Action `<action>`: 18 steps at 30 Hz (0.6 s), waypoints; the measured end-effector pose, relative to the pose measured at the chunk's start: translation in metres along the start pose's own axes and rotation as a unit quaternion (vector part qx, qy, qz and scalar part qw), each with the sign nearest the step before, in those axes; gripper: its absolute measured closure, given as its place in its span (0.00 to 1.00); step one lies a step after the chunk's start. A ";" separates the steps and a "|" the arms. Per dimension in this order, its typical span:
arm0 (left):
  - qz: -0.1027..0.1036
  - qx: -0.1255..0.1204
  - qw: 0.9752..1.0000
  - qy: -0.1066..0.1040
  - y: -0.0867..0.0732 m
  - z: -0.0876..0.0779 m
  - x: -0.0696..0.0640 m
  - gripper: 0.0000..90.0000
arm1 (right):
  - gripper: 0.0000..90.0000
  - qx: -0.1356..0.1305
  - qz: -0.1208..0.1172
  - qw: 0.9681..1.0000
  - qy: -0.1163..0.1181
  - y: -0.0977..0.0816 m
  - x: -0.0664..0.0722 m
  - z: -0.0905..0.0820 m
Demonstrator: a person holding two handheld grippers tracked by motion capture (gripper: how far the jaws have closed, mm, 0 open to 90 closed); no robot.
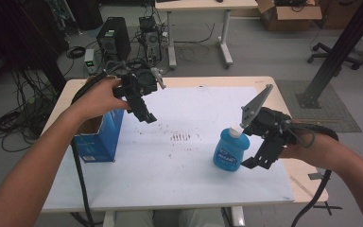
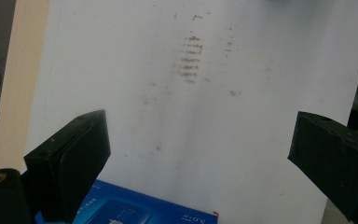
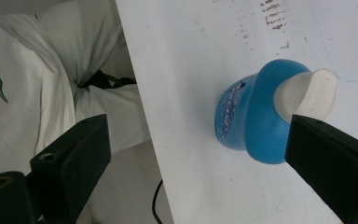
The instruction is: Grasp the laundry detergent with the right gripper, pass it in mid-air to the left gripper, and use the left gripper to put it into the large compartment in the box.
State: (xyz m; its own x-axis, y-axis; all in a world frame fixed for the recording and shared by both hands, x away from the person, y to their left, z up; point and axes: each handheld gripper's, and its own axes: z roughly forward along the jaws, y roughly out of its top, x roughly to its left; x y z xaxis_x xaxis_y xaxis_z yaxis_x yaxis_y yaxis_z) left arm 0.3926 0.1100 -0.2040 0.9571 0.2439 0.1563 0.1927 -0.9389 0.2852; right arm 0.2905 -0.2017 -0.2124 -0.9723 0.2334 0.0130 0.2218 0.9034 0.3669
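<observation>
The blue bottle (image 1: 231, 150) with a white cap stands upright on the white sheet (image 1: 189, 156) of the tabletop, in the lower right part of the high view. The right claw (image 1: 260, 158) hangs just beside it, on its right side, with both jaws spread wide and released; in the right gripper view the bottle (image 3: 254, 116) sits near the right jaw, partly behind it, but I cannot tell if the jaw touches it. Nothing is grasped yet.

The left claw (image 1: 144, 111) hovers in the upper left of the high view, above the open blue box (image 1: 99, 137), which stands at the left edge of the sheet. Its jaws are also wide apart and carry nothing; in the left gripper view a corner of the box (image 2: 135, 210) shows at the bottom.

I judge the work is at its start: the bottle is not yet picked up. What is left seems to be the grasp and probably the transfer toward the box.
</observation>
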 end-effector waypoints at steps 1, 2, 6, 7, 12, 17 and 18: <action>0.000 0.000 1.000 0.000 0.000 0.000 0.000 0.06 | 0.07 0.000 0.000 1.000 0.000 0.000 0.000 0.000; -0.001 -0.001 1.000 0.000 0.000 0.000 0.000 0.06 | 0.07 -0.001 0.000 1.000 -0.001 0.000 0.000 -0.001; -0.003 0.000 1.000 0.000 0.000 0.000 0.000 0.06 | 0.07 -0.001 0.000 1.000 -0.003 0.001 0.000 -0.002; -0.003 0.000 1.000 0.000 0.000 0.000 0.000 0.06 | 0.07 0.000 0.000 1.000 -0.004 0.001 -0.001 -0.003; -0.001 0.001 1.000 0.000 0.000 0.000 0.001 0.06 | 0.07 -0.002 0.003 1.000 -0.009 0.000 -0.002 -0.006; -0.002 0.000 1.000 0.000 0.000 0.001 0.001 0.06 | 0.07 -0.002 0.006 1.000 -0.015 -0.001 -0.004 -0.010; -0.004 0.001 1.000 0.000 0.000 0.001 0.001 0.06 | 0.07 -0.003 0.007 1.000 -0.016 -0.001 -0.005 -0.011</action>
State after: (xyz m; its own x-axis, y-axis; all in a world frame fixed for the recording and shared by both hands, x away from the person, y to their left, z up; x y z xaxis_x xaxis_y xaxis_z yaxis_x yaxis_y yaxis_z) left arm 0.3940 0.1098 -0.2043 0.9558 0.2508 0.1535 0.2003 -0.9375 0.2847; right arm 0.2941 -0.2080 -0.2031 -0.9661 0.2578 -0.0122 0.2348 0.8976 0.3732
